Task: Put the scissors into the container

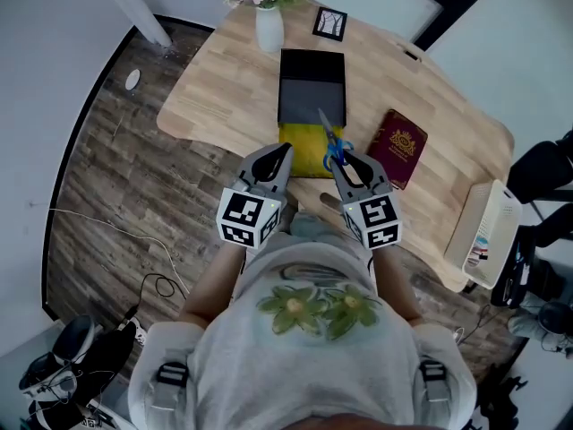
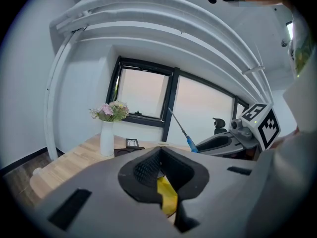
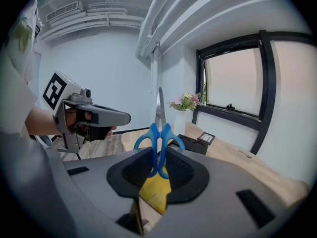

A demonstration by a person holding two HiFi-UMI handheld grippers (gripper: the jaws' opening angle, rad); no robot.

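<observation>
The scissors have blue handles and steel blades. My right gripper is shut on the handles, and the blades point forward and up toward the black container. In the right gripper view the scissors stand upright between the jaws, above a yellow flat item. The container is a dark open box in the middle of the wooden table. My left gripper hovers beside the right one over the yellow item, jaws together and holding nothing. From the left gripper view the scissors stick up from the right gripper.
A white vase of flowers and a small picture frame stand behind the container. A dark red booklet lies to its right. A white object sits at the table's right end. The person stands at the table's near edge.
</observation>
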